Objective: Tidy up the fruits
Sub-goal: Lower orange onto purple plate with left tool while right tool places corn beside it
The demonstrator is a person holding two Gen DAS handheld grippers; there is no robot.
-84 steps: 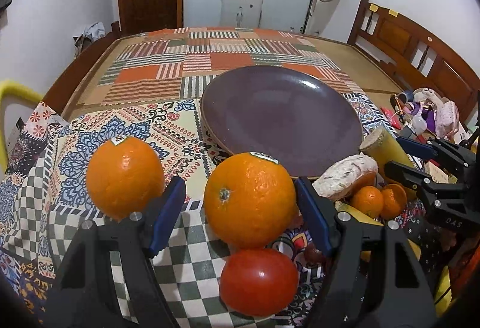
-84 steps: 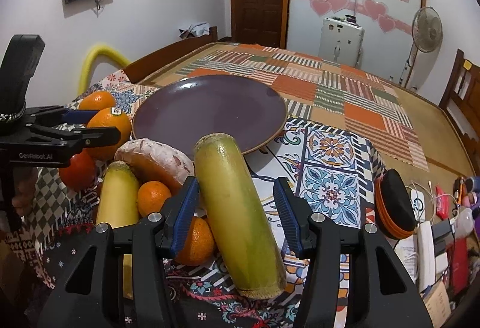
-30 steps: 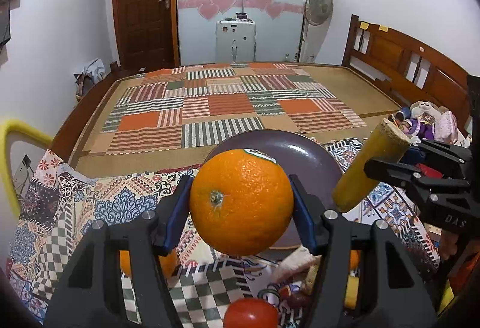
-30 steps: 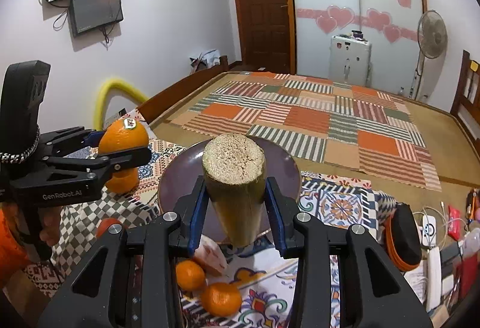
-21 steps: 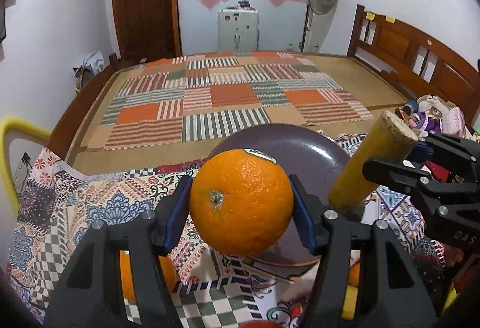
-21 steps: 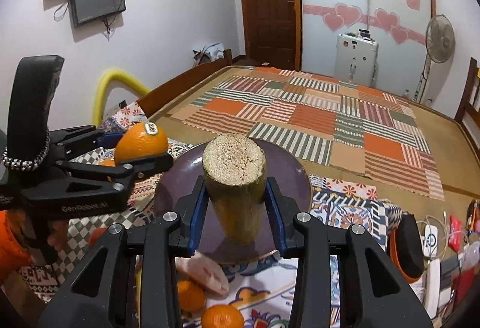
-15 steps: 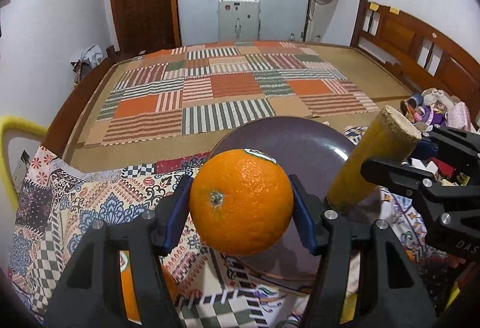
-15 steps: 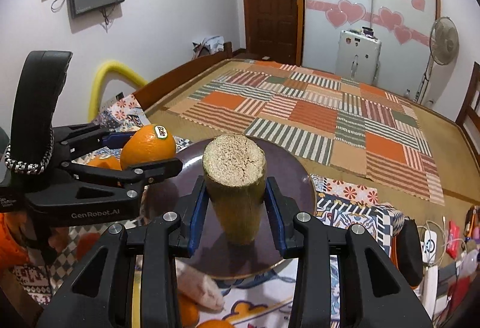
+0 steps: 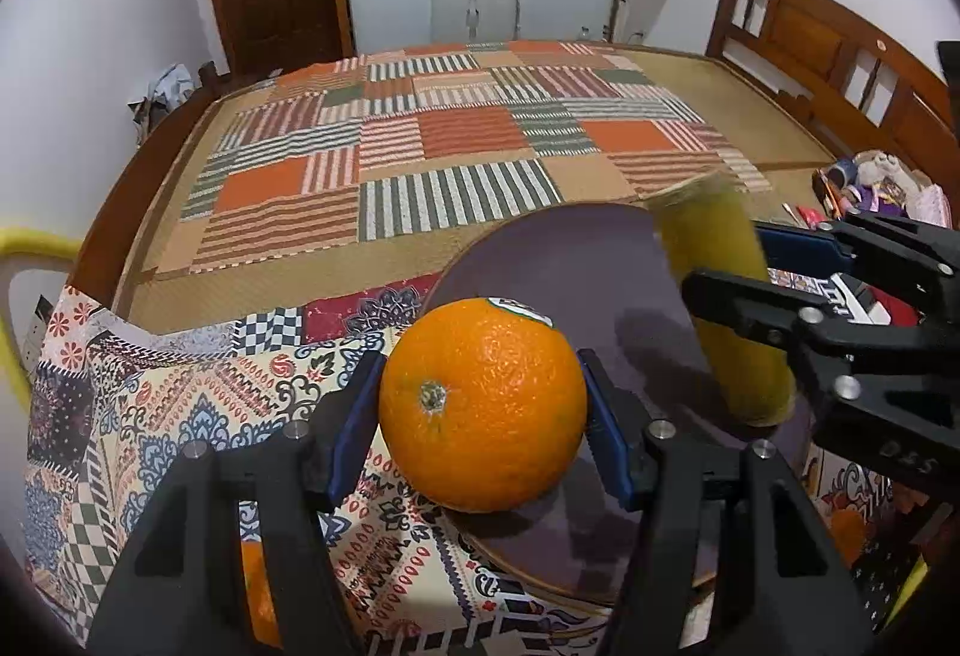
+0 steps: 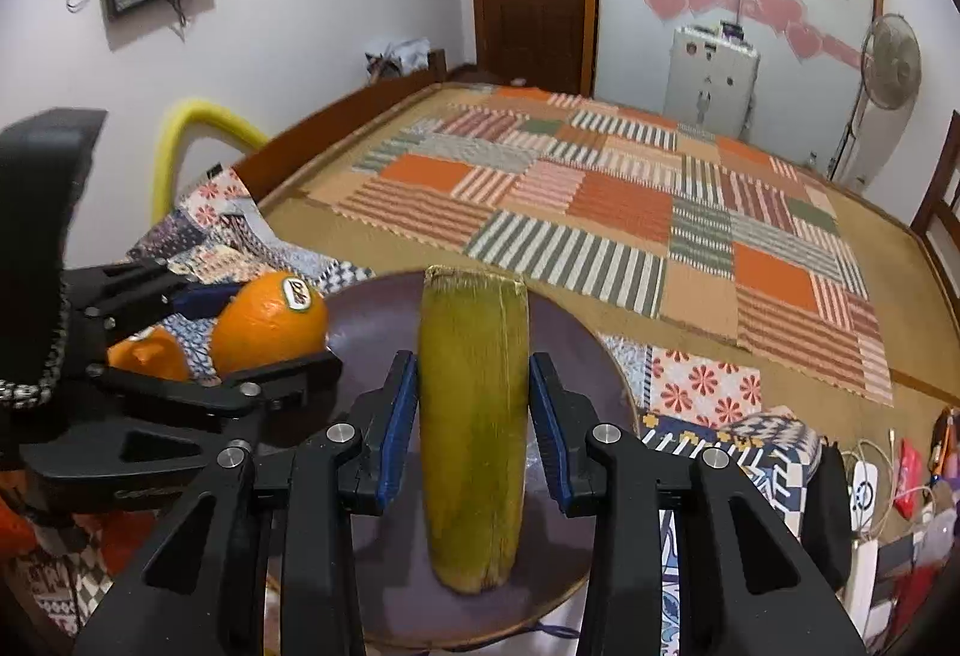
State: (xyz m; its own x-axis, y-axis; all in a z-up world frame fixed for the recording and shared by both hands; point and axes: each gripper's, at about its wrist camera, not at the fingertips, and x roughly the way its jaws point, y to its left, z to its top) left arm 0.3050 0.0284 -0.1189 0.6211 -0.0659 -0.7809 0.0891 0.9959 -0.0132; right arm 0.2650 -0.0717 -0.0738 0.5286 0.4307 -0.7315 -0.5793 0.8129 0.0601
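Note:
My left gripper is shut on a large orange with a sticker, held just above the near left rim of the dark purple plate. My right gripper is shut on a yellow-green cut stalk, whose lower end hangs low over the plate; whether it touches is unclear. From the left wrist view the stalk and right gripper sit over the plate's right half. In the right wrist view the left gripper holds the orange at the plate's left edge.
A second orange lies on the patterned cloth left of the plate. The plate stands at the near end of a bed with a striped patchwork mat. Chargers, cables and small items crowd the right side. A wooden bed rail rises behind.
Both grippers have moved forward and down over the plate with their loads. The stalk now hangs low over the plate, its cut top edge-on, and the loose fruit has dropped out of view below.

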